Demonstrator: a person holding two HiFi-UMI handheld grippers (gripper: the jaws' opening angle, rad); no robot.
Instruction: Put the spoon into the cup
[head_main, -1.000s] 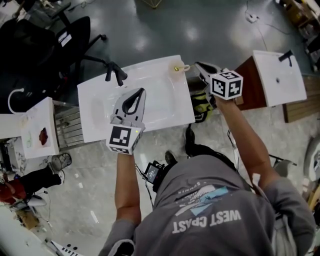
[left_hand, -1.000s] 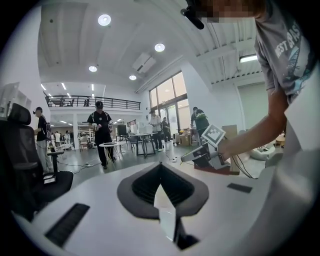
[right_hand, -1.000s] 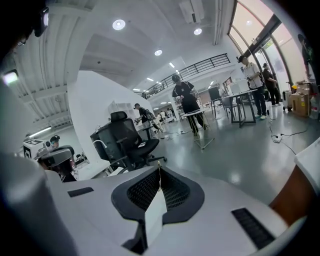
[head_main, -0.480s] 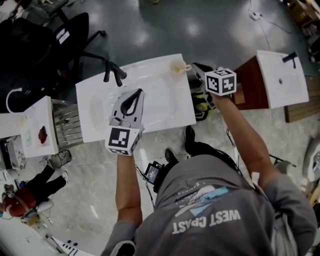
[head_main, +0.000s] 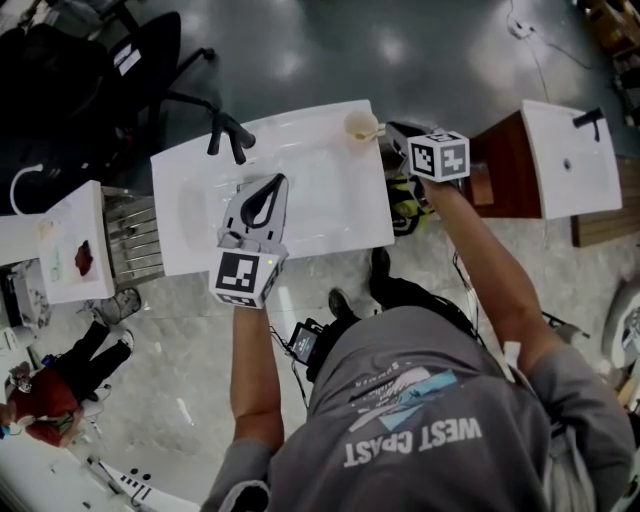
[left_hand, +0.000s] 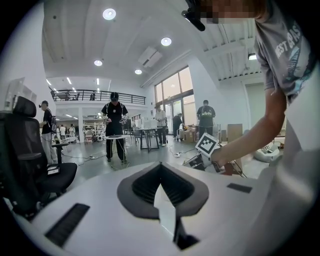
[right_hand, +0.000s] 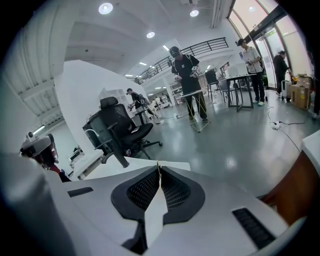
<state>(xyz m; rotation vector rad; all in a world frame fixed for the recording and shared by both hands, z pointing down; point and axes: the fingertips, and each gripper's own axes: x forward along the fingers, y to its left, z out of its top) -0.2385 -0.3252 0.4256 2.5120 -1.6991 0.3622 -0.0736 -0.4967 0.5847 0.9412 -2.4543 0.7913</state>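
Observation:
A small beige cup (head_main: 361, 124) stands at the far right corner of the white basin-shaped table (head_main: 330, 215). No spoon can be made out in any view; the cup's inside is too small to read. My left gripper (head_main: 279, 181) hovers over the middle of the table, shut, its tips (left_hand: 160, 165) meeting with nothing between them. My right gripper (head_main: 394, 128) is just right of the cup, off the table's right edge, also shut and holding nothing (right_hand: 159, 165). Its marker cube (left_hand: 207, 144) shows in the left gripper view.
A black faucet (head_main: 229, 136) rises at the table's far left. A second white basin (head_main: 565, 165) on a brown stand is at the right, a small white table (head_main: 68, 255) at the left, a black office chair (head_main: 90, 70) beyond. People stand in the hall (left_hand: 114, 125).
My right gripper has sunk lower beside the table's right edge, its cube looking smaller now. The left gripper has kept its place over the table. Both stay shut.

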